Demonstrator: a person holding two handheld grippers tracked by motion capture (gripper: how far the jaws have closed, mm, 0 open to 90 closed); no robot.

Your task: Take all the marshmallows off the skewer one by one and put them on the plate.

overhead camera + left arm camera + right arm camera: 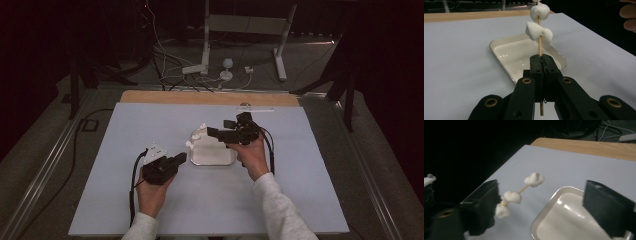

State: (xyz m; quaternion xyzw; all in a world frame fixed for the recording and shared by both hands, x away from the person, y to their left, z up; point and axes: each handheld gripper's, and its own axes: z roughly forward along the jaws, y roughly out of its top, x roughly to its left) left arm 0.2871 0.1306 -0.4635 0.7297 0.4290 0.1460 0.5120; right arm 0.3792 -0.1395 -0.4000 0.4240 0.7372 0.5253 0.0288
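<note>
My left gripper [181,159] [543,60] is shut on the lower end of a thin wooden skewer [539,47]. The skewer rises at a slant over the left edge of a white tray [200,162] [499,58] and carries three white marshmallows [196,136] [539,32] [512,196]. My right gripper [220,129] [541,186] hovers over the tray's far side with its jaws wide apart, so it is open. The marshmallows sit just beside its left jaw in the right gripper view, and nothing is pressed between the pads.
A pale grey mat [150,200] covers the table, with a wooden strip [210,97] along its far edge. Stand legs and cables [210,70] lie on the floor beyond. Dark surroundings flank both sides.
</note>
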